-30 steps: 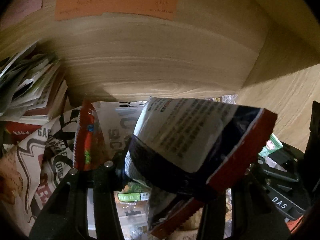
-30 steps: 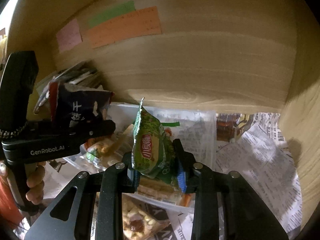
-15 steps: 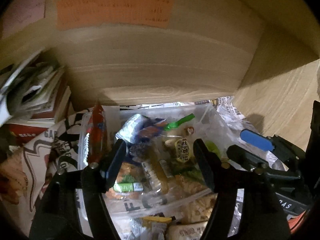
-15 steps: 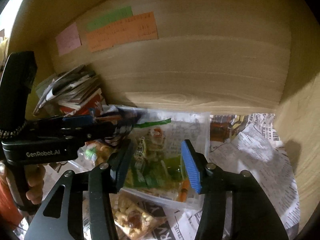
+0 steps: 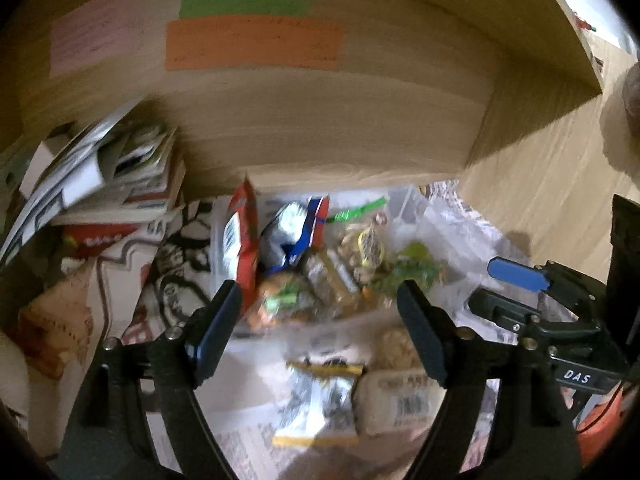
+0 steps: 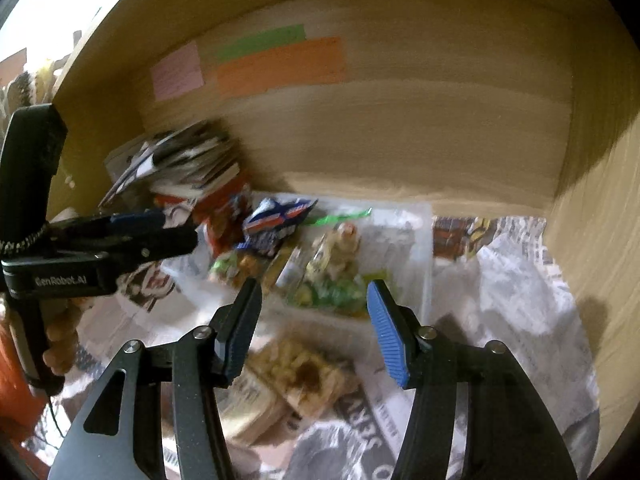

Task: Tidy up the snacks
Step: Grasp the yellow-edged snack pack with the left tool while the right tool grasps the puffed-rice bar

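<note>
A clear plastic bin (image 6: 420,248) on a newspaper-lined shelf holds several snack packs: a blue and white pack (image 6: 280,216) (image 5: 292,232), a red pack (image 5: 240,232) standing at the bin's left side, and a green pack (image 6: 340,292) (image 5: 416,272). My left gripper (image 5: 320,320) is open and empty, above the bin's front. My right gripper (image 6: 314,320) is open and empty, just in front of the bin. Loose packs lie in front of the bin: a yellow-edged one (image 5: 320,400), a beige one (image 5: 400,400) and a nut-filled one (image 6: 304,372).
A stack of booklets and papers (image 5: 104,176) (image 6: 188,164) lies at the back left. The wooden back wall carries pink, green and orange notes (image 5: 252,42). A wooden side wall (image 6: 600,260) closes the right. Newspaper (image 6: 512,300) covers the shelf floor.
Both grippers let go of their packs, the dark red-edged one and the green one, which now lie in the bin. Both grippers then drew back from the bin, jaws open.
</note>
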`<state>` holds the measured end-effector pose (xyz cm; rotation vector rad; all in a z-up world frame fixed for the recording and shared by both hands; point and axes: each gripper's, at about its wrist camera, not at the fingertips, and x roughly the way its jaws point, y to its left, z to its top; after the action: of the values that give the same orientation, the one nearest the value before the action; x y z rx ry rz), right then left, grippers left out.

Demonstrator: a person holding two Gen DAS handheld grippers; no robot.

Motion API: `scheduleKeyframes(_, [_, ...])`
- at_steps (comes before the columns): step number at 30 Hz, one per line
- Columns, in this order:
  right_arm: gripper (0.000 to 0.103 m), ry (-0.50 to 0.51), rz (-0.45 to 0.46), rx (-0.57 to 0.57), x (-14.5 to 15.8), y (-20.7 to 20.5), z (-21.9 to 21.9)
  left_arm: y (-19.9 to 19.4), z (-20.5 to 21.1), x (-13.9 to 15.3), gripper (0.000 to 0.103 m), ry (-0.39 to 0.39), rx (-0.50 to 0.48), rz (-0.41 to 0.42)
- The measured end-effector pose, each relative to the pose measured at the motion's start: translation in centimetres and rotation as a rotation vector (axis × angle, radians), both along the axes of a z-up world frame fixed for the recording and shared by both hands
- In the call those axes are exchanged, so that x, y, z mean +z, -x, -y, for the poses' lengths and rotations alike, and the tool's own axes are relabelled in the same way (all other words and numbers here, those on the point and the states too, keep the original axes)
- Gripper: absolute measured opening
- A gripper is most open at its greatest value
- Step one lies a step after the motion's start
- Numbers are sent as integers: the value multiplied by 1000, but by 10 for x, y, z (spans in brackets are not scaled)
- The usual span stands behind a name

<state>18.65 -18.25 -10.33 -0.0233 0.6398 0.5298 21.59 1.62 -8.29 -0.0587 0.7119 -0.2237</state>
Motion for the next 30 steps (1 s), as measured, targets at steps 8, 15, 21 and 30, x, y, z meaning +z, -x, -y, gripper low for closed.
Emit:
scheduleKeyframes(8, [52,68,-129,-20,-46,-1,2,20,-13,-38,81,-57,18,-68])
scheduleKeyframes(15, [55,106,-158,-15,-57,0,0,25,-18,-72,81,-66,13,-154])
scheduleKeyframes(21, [61,165,-153,25,-60,-2,-15,28,-10,-88,81,-79,-18,-174])
scheduleKeyframes(30, [84,183,-193,60,-60,-25,-26,31,-32,-91,81,-20,-5,-198])
